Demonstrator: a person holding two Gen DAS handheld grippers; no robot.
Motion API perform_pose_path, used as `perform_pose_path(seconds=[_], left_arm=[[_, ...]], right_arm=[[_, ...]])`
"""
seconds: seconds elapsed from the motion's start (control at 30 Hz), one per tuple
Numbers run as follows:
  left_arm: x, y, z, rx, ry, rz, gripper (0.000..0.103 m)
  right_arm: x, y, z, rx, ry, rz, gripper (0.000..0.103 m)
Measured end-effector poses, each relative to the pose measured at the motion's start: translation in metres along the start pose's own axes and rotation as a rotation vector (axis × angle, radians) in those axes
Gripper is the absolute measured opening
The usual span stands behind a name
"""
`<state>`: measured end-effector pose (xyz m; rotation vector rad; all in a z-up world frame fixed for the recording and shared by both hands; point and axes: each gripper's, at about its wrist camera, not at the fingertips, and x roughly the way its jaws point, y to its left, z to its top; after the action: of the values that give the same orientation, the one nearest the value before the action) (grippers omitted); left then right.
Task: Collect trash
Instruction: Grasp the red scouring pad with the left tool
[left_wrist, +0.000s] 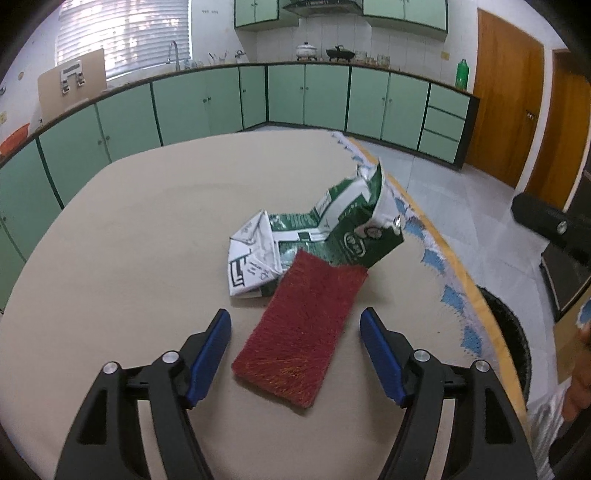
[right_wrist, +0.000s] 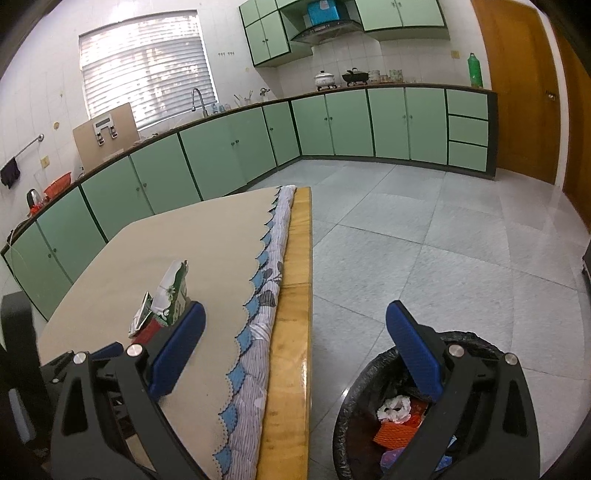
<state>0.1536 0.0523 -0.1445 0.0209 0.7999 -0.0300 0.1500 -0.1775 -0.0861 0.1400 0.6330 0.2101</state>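
Desk (left_wrist: 129, 229) — covered with a beige cloth, a blue-scalloped patterned cloth (right_wrist: 258, 332) hanging along its wooden edge. On the floor just beside that edge stands a bin (right_wrist: 354, 387) lined with a black bag, holding white, orange and blue scraps. Near the desk edge lies a crumpled green-and-white carton (left_wrist: 332, 229), one end raised. A red scouring pad (left_wrist: 306, 332) lies flat, its far end touching the carton. Left claw (left_wrist: 295, 325) — released, its 2 blue pads standing either side of the pad's width, neither pressing on it. Right claw (right_wrist: 295, 332) — released and empty, 1 finger over the desk, the other over the bin.
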Motion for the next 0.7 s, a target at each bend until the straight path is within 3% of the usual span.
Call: perform_pose_path(seconds=[0.13,0.23,0.5,0.7], left_arm=[[0.001,-0.005,0.0,0.012,-0.001,0.021,0.071],[-0.001,-0.007,-0.001,0.011,-0.006,0.022,0.059],[-0.005,-0.01,0.0,-0.001,-0.012,0.014,0.05],[-0.023,-0.003,0.002,-0.024,-0.04,-0.006,0.05]], right_arm=[[0.002,-0.001,-0.001,0.0,0.004,0.002,0.095],[0.002,-0.002,-0.001,0.002,0.004,0.003,0.095],[0.003,-0.002,0.0,-0.01,0.006,0.011,0.095],[0.002,0.011,0.001,-0.036,-0.003,0.026,0.095]])
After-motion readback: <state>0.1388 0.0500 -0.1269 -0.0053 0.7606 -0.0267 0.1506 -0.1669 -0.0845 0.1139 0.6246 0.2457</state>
